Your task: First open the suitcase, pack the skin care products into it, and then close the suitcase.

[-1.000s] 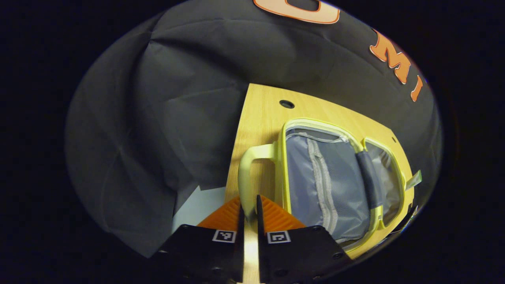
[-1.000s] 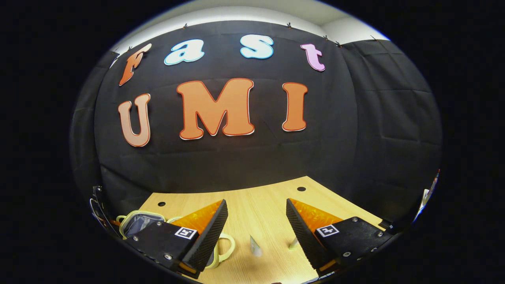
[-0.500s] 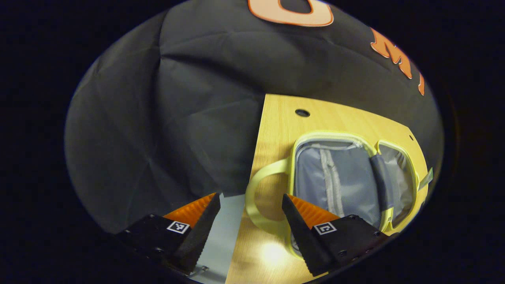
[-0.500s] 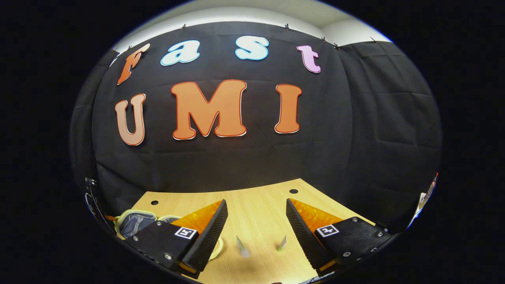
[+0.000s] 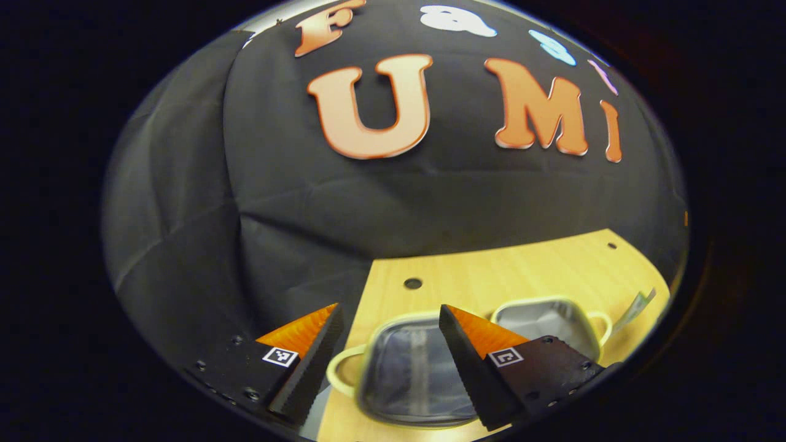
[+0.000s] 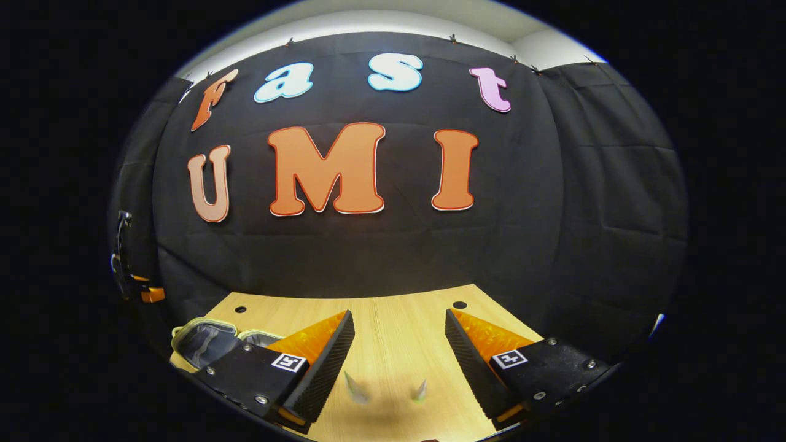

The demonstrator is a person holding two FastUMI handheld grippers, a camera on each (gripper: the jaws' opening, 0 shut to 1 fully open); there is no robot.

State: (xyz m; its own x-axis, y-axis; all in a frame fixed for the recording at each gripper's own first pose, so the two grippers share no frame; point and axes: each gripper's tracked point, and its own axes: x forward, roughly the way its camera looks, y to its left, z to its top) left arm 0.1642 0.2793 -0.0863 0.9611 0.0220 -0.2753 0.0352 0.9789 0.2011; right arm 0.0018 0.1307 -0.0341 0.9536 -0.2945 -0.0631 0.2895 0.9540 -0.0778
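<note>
The suitcase [image 5: 424,368] lies open and flat on the counter [image 5: 509,270], both halves showing their grey lining, the nearer half with a loop handle [image 5: 339,368] at its end; in the right gripper view it sits at the counter's far left [image 6: 206,341]. It looks small and soft-sided, so probably light and floppy rather than stiff; the lid would likely sag if lifted by the fabric, so the firm pale rim or the handle seems the better place to hold. Two small pointed packets [image 6: 356,388] lie on the counter between the right gripper's [image 6: 399,344] fingers, blurred; probably the skin care products, thin and light, best pinched across their flat sides. The left gripper [image 5: 388,334] hovers over the suitcase, fingers spread and empty; the right's fingers are likewise spread, holding nothing.
</note>
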